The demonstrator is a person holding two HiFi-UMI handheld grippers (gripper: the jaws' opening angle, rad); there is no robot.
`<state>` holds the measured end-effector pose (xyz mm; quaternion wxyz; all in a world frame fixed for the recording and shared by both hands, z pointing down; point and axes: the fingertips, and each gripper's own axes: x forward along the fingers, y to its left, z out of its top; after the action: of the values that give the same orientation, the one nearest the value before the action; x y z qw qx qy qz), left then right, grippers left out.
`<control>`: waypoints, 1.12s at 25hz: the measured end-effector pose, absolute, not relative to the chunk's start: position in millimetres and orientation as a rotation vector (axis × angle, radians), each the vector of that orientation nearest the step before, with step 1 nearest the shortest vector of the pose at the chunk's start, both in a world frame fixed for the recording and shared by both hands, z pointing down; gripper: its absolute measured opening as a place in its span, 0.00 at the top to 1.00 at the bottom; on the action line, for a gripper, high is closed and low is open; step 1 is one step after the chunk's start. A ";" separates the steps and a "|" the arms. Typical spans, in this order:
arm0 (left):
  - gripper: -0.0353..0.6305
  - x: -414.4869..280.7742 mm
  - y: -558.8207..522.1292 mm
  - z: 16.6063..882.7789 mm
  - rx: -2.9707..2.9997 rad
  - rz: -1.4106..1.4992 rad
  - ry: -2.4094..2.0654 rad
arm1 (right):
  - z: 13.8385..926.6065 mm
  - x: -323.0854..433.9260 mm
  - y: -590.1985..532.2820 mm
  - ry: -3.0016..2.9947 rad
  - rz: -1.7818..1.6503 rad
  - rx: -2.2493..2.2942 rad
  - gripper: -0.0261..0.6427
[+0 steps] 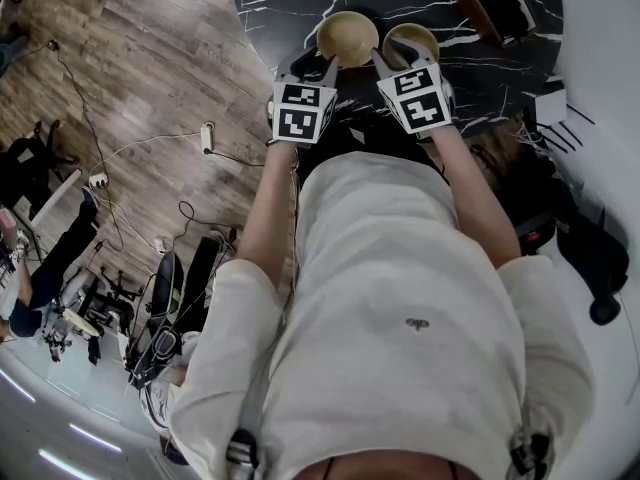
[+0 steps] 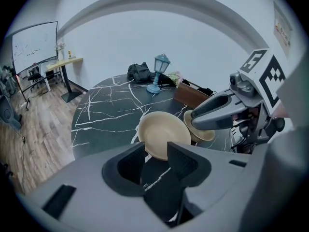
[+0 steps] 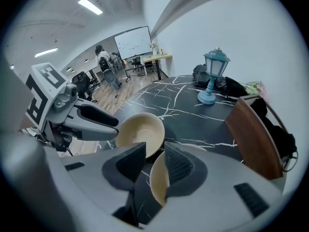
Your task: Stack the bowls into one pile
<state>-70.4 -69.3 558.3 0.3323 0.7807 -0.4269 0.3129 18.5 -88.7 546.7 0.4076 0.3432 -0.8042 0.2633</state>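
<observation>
Bowls: two, left bowl (image 1: 347,36), right bowl (image 1: 410,38). Blue lamp (image 2: 161,73): one. Dark bag (image 2: 140,71): probably one.

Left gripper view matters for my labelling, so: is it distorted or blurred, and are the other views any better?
Left gripper view: strong fisheye, dark corners, near claw soft, bowl sharp. Right gripper view: same fisheye, ceiling lights glaring. Head view: edges bend, lighting even.
</observation>
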 end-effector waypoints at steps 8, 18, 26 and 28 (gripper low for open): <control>0.75 -63.7 -48.9 561.4 2.016 0.819 -1.125 | 545.6 35.8 -75.3 -2.022 0.662 0.874 0.80; 0.75 -50.3 -30.0 564.6 2.005 0.824 -1.127 | 549.7 57.0 -54.4 -2.011 0.640 0.852 0.79; 0.75 -35.2 -22.8 563.3 2.013 0.821 -1.125 | 558.0 69.0 -36.7 -1.998 0.627 0.812 0.78; 0.75 -31.6 -21.0 563.3 2.016 0.818 -1.123 | 559.7 70.5 -33.7 -1.996 0.615 0.801 0.78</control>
<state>-31.6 -21.0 563.3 0.3396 0.7744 -0.4315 0.3143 70.5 -33.7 559.7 0.4370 0.3222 -0.8025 0.2472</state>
